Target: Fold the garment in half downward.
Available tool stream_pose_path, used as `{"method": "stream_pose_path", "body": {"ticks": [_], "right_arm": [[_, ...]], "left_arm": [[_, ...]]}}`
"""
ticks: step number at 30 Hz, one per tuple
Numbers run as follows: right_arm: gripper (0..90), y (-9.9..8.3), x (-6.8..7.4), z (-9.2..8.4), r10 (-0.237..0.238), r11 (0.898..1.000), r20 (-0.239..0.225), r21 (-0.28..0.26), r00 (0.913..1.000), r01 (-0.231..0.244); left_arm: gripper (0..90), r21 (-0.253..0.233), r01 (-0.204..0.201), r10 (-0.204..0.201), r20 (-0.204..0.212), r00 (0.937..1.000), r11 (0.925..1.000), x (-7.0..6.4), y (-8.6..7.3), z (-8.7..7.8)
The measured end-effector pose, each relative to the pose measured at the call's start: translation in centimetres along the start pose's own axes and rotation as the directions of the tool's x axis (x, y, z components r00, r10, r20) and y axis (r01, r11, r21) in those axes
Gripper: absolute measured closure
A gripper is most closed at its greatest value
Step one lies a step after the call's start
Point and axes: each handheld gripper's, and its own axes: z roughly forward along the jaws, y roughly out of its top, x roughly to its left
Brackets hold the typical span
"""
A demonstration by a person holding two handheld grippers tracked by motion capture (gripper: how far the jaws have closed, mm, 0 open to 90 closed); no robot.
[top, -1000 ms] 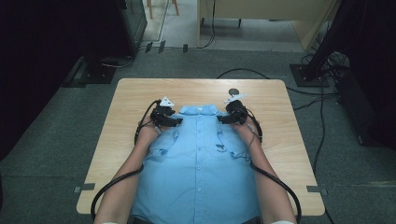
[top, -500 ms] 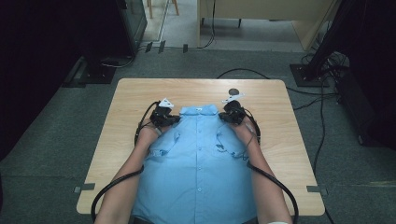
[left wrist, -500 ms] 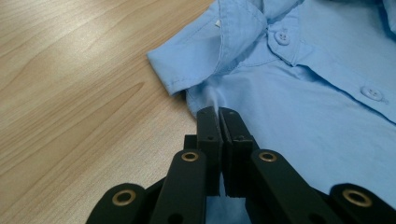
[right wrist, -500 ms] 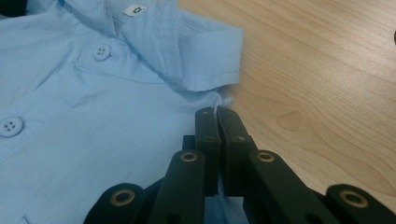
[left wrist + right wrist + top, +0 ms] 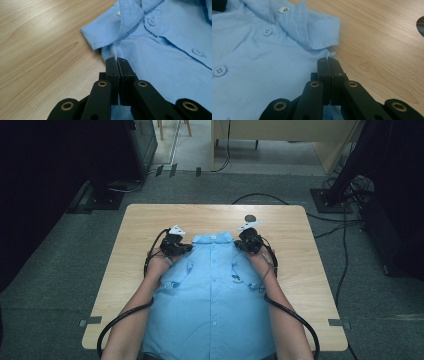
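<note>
A wooden table [image 5: 150, 220] bears a light blue shirt [image 5: 212, 300], laid flat with its front up and its buttons running down the middle. In the high view the shirt spreads from the table's centre toward 6 o'clock, where its hem reaches the near edge, and its collar [image 5: 213, 238] points to 12 o'clock.

The person's forearms come in from 6 o'clock and lie along the shirt's two sides. The left gripper [image 5: 176, 247] sits at the shirt's shoulder, at about 9 o'clock of the collar and just beside it. The right gripper [image 5: 248, 242] sits at the other shoulder, at about 3 o'clock of the collar.

In the left gripper view the jaws have just been closing and now stand pressed together, with a fold of blue shoulder cloth pinched between their tips; the collar's point lies just beyond them at 11 o'clock. In the right gripper view the jaws have likewise just been closing and now clamp the shirt's shoulder edge, the collar wing just past the tips at 12 o'clock.

A small dark round spot [image 5: 249, 218] lies on the bare wood at 12 o'clock of the right gripper, near it and clear of the shirt.
</note>
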Motion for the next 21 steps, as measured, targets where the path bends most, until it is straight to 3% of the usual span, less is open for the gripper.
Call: {"method": "stream_pose_path", "body": {"ticks": [13,21], "right_arm": [[89.4,0.6,0.4,-1.2,-0.027,0.998,0.034,-0.055,0.9991,0.028],[89.4,0.9,0.4,-1.8,-0.022,0.997,0.031,-0.073,0.9993,0.024]], "left_arm": [[88.7,-0.038,-0.013,0.012,-0.026,0.9996,0.9992,0.0,0.5,-1.2],[88.8,-0.062,-0.028,0.025,-0.041,0.9988,0.9977,-0.1,1.1,-1.9]]}}
